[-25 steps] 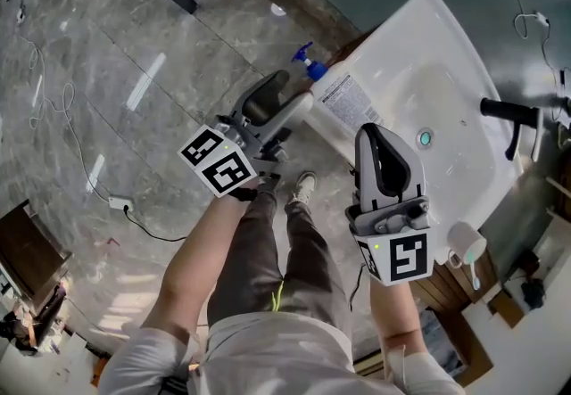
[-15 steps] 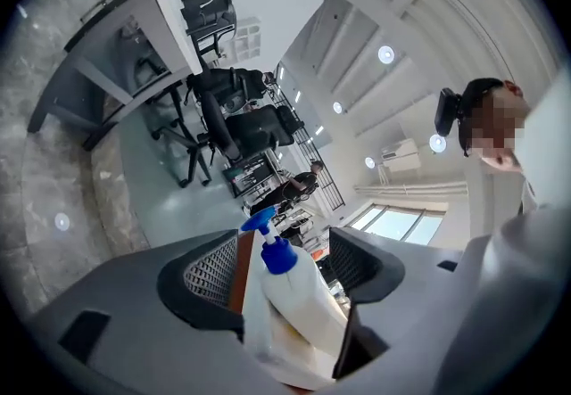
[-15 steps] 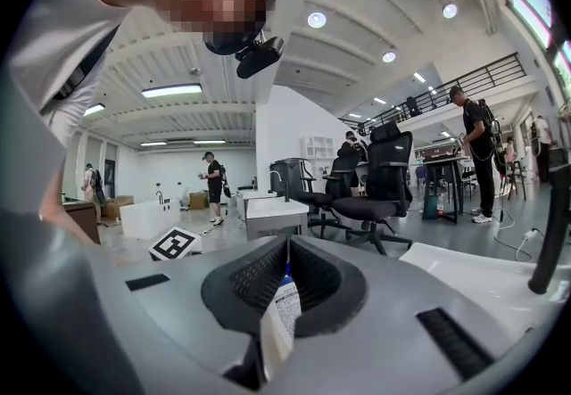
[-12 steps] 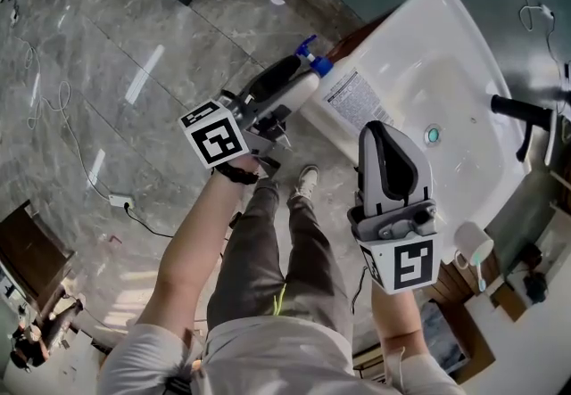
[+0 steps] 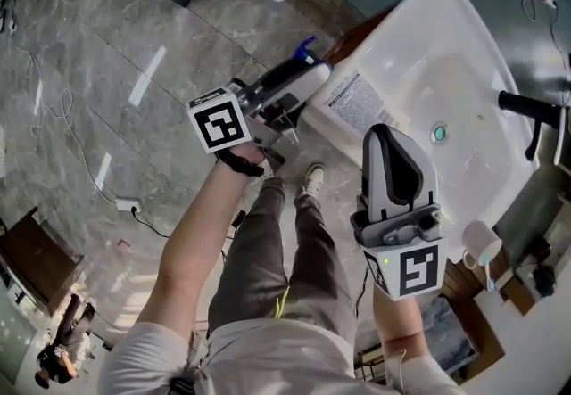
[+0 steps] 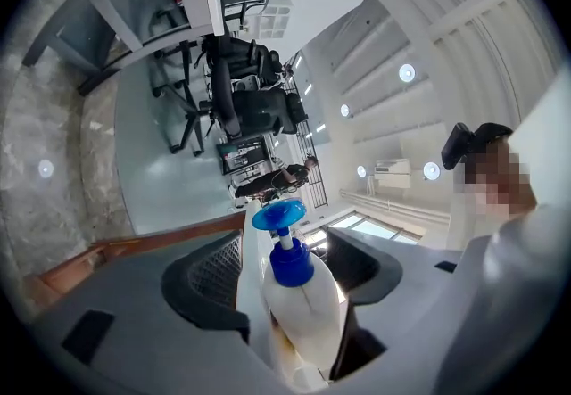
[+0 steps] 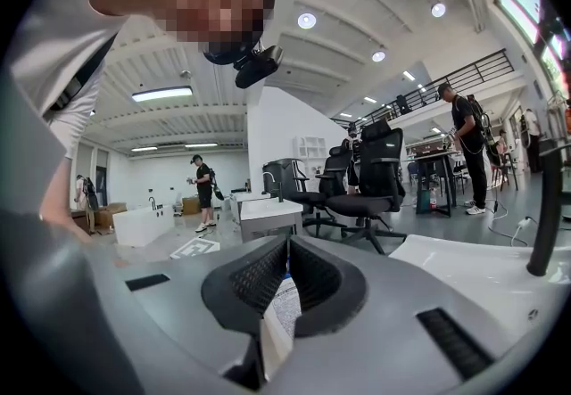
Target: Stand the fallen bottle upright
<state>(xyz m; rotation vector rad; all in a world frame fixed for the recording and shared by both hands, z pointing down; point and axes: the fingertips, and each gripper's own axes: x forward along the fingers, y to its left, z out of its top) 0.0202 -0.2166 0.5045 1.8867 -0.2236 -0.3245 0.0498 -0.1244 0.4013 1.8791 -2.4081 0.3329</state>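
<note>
Over a grey marble floor (image 5: 107, 72), the left tool (image 5: 294, 79) straddles the shoulder of the white pump bottle (image 5: 352, 103). Its jaws are spread wide and not clamped, and the blue pump (image 5: 306, 47) pokes out beyond them. The bottle lies on its side along the rim of a white washbasin (image 5: 446, 37). The right tool (image 5: 385, 136), closed and empty, hovers at the bottle's labelled end. A black faucet (image 5: 526, 108) stands at far right.

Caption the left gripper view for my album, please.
Left gripper with open jaws straddling the fallen white pump bottle.
</note>
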